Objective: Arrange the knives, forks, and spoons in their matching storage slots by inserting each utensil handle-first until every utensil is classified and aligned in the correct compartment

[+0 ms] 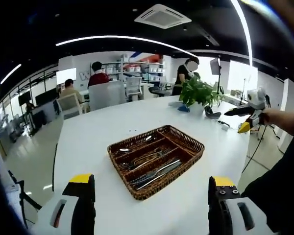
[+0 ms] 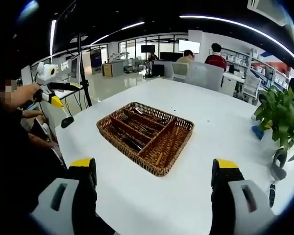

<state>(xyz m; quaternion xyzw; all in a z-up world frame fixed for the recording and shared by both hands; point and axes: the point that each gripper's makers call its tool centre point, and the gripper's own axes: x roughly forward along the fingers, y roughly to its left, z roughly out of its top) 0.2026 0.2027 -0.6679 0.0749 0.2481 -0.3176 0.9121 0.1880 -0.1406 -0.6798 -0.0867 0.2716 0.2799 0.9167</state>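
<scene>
Sitting mid-table, the wicker cutlery tray (image 1: 156,159) already holds forks (image 1: 146,157), knives (image 1: 157,172) and a spoon (image 1: 132,146) in separate slots. Both the left gripper (image 1: 149,193) and the right gripper (image 2: 154,178) hover near it, jaws wide and empty. I'd check each slot's alignment before touching anything. A potted plant (image 1: 200,92) stands well beyond.

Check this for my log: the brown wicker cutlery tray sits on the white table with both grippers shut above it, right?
Not quite. The brown wicker cutlery tray does sit on the white table, but both grippers are open: the left gripper in the left gripper view, the right gripper in the right gripper view, jaws wide apart.
</scene>
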